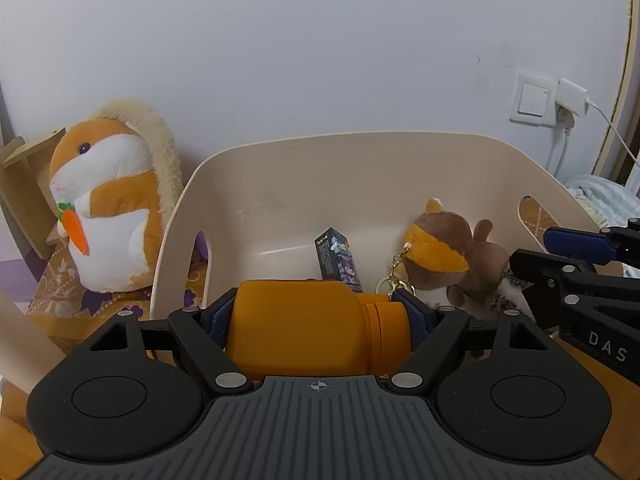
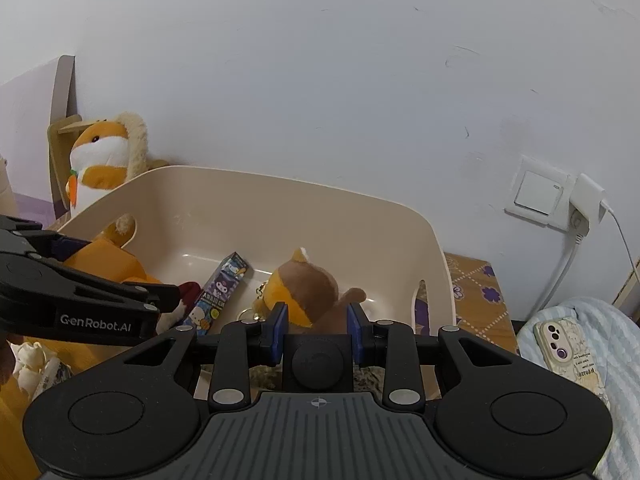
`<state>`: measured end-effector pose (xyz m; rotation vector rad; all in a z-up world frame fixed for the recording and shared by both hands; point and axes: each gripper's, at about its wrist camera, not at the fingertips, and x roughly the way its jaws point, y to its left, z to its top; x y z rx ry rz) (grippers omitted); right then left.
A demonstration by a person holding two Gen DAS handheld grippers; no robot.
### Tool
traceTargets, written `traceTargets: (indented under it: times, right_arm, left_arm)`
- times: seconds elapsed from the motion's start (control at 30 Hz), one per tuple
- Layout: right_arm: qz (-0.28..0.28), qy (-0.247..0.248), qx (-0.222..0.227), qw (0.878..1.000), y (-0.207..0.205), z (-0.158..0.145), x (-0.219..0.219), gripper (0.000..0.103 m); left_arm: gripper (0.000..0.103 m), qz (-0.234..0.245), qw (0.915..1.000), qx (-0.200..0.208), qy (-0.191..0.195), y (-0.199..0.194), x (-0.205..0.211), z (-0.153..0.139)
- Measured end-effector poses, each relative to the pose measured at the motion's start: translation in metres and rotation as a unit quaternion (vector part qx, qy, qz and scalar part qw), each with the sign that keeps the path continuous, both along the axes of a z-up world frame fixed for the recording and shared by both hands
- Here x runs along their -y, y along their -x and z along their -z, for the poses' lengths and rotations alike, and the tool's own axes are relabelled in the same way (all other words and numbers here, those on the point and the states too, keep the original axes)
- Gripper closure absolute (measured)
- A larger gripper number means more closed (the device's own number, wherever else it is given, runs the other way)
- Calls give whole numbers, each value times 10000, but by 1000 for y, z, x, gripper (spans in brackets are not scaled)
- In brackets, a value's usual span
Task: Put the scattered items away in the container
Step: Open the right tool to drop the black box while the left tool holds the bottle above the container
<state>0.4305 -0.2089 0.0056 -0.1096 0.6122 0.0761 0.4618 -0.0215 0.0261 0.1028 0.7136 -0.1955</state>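
Note:
My left gripper [image 1: 316,311] is shut on an orange bottle [image 1: 304,332], held sideways between the blue pads above the near rim of the beige tub [image 1: 340,138]. In the tub lie a small cartoon-printed box [image 1: 340,260] and a brown-and-orange plush keychain [image 1: 444,252]. My right gripper [image 2: 318,332] is shut on a black square block [image 2: 318,360] with a round disc on its face, just before the tub [image 2: 280,184]. The box [image 2: 220,292] and plush keychain [image 2: 308,284] lie beyond it. The orange bottle [image 2: 108,264] shows at the left.
A large orange-and-white hamster plush [image 1: 104,200] sits left of the tub against the wall. A wall switch and plugged charger [image 1: 568,96] are at the right. A phone [image 2: 568,344] lies on a blue striped cloth [image 2: 616,360]. A crumpled white wrapper [image 2: 32,360] is at lower left.

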Motion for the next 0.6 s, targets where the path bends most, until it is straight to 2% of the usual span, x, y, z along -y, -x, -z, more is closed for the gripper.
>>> traceTargets:
  times: [0.27, 0.3, 0.4, 0.6]
  right_arm:
    - [7, -85, -102, 9999, -5, 2, 6, 74]
    - [-24, -104, -144, 9998, -5, 3, 7, 64]
    - [-33, -157, -118, 9998, -2, 4, 8, 48]
    - [5, -258, 74, 9996, 16, -4, 10, 45]
  left_arm:
    - [22, -38, 9999, 51, -84, -2, 2, 2]
    - [22, -30, 10000, 60, -61, -1, 1, 2]
    - [21, 13, 9999, 110, -18, 2, -2, 0]
    - [21, 59, 9993, 372, -48, 21, -7, -6]
